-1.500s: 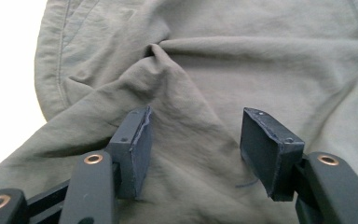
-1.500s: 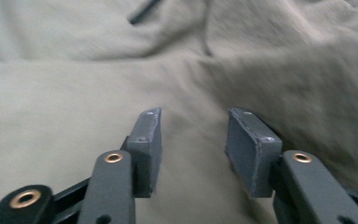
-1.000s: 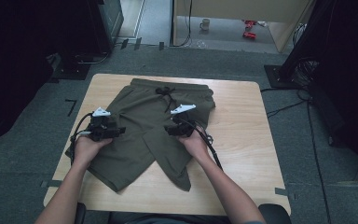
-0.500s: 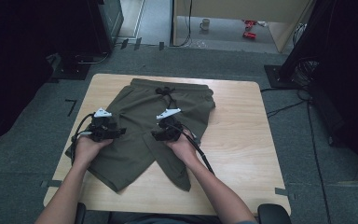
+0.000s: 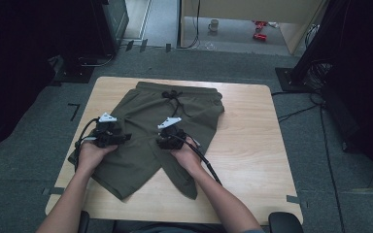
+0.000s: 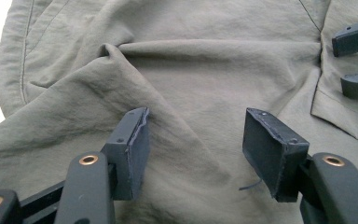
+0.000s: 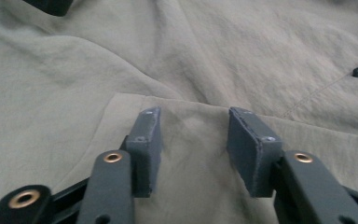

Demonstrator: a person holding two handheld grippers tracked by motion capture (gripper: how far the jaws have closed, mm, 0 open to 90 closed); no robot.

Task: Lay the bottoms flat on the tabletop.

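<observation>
Our right gripper [image 5: 169, 137] has slid left toward the left gripper [image 5: 108, 135] — both over the shorts [image 5: 145, 131] spread on the table [image 5: 252, 145]. We see each pair of jaws spread above cloth, pinching nothing — a drawstring [image 5: 175, 99] lies beyond, cables trail back.

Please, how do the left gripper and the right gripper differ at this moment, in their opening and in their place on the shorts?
The left gripper has its jaws spread wider than the right gripper. The left gripper is over the left side of the olive shorts, above a raised wrinkle; the right gripper is near their middle, over a flat folded edge. Both are open, holding no cloth.
</observation>
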